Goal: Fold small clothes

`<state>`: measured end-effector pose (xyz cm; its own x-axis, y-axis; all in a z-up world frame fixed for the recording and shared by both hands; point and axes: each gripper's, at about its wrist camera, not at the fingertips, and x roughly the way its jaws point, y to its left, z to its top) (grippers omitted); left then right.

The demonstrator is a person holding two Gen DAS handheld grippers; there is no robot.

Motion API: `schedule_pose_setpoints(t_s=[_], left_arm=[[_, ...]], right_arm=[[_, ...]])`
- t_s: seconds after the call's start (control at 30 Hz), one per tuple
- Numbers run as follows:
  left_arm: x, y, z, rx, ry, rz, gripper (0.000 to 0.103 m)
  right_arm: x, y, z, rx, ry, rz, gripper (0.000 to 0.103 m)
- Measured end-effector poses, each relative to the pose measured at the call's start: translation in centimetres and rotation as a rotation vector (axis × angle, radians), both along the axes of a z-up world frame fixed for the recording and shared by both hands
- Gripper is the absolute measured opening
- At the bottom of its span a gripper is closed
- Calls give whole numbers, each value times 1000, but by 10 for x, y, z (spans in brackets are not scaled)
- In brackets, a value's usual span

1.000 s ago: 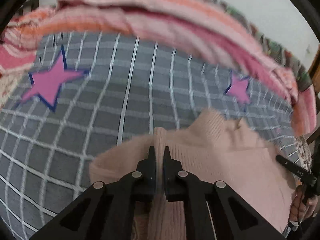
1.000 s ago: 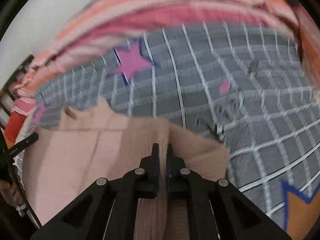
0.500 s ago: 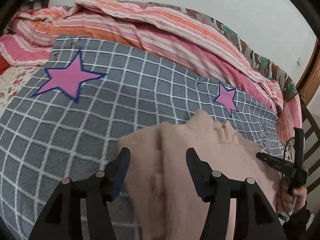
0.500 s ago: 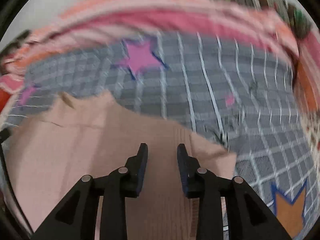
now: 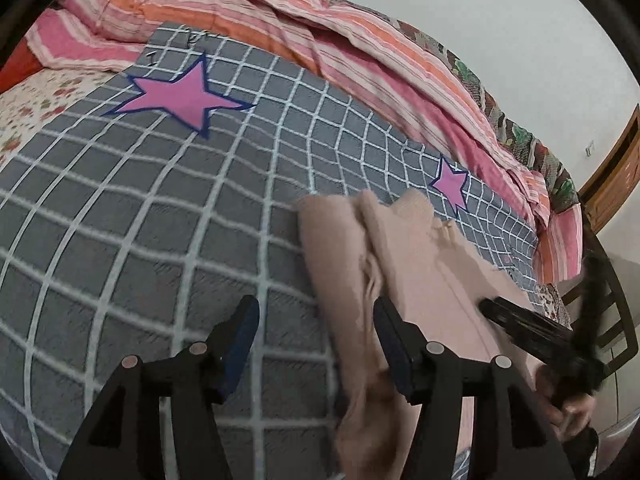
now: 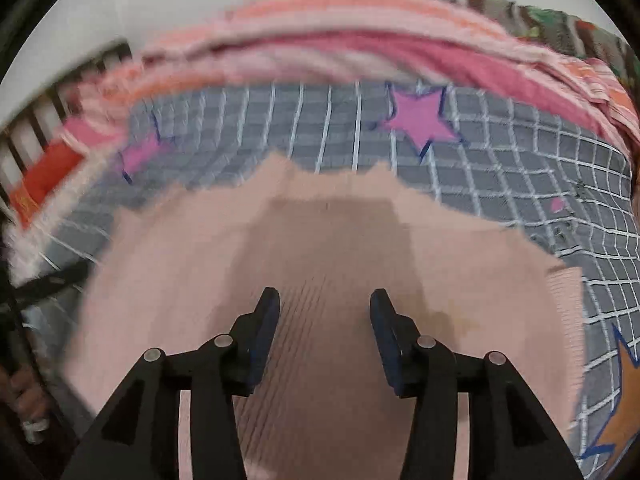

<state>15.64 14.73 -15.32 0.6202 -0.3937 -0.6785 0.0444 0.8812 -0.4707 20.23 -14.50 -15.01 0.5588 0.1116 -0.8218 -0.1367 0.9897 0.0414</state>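
A small pale pink knit sweater (image 5: 412, 264) lies on a grey checked blanket (image 5: 160, 208) with pink stars. My left gripper (image 5: 316, 320) is open and empty, hovering over the sweater's left edge, its right finger above the knit. In the right wrist view the sweater (image 6: 320, 248) fills the lower middle, spread flat. My right gripper (image 6: 324, 312) is open and empty just above the sweater's ribbed part. The right gripper also shows at the right of the left wrist view (image 5: 532, 332), held by a hand.
A pink and orange striped quilt (image 5: 320, 36) is bunched along the blanket's far side. A floral sheet (image 5: 36, 100) shows at the left. A wooden bed frame (image 5: 612, 176) stands at the right, and a slatted headboard (image 6: 48, 112) at the left.
Both grippers were shut on the sweater one second ago; both have opened and let it go. The sweater now lies flat. The left gripper has shifted left off it.
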Motion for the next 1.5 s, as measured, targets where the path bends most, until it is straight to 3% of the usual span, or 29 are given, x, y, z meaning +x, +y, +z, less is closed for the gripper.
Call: schedule_pose_setpoints(t_s=[0.1,0.2,0.3,0.5,0.67,0.83,1.03,1.2,1.3,1.5], left_arm=[[-14,6,-3,-11,-18,-14,59],[-27,12,-6,-22,-51,-27,60],[-38,16,-9,-69,-68,-62,63],[-52,12,-16,-152,-69,-139,66],[-68,7,-19,-176,-58,-146,67],[-85,5,-25,-287,-35,-179,68],[-86,-11,-25,-251,-42,-162,68],[-74,-31,-23,-212,-45,-182,68],[-64,-37,-21,-204,-60,-161,68],[-42,-49,-15,-192,-95,-128,68]], right_arm=[[11,4,-9,-27,-23,-62,46],[30,9,-11,-50,16,-97,46],[60,5,-21,-31,89,-130,47],[83,4,-24,-23,111,-152,47],[50,5,-13,-33,82,-114,46],[-6,1,4,-25,6,-71,46],[-70,3,7,-57,-64,-50,46],[-105,6,-3,-47,-41,-21,46],[-130,8,-7,-95,-65,1,46],[-164,-6,-3,-12,-31,58,46]])
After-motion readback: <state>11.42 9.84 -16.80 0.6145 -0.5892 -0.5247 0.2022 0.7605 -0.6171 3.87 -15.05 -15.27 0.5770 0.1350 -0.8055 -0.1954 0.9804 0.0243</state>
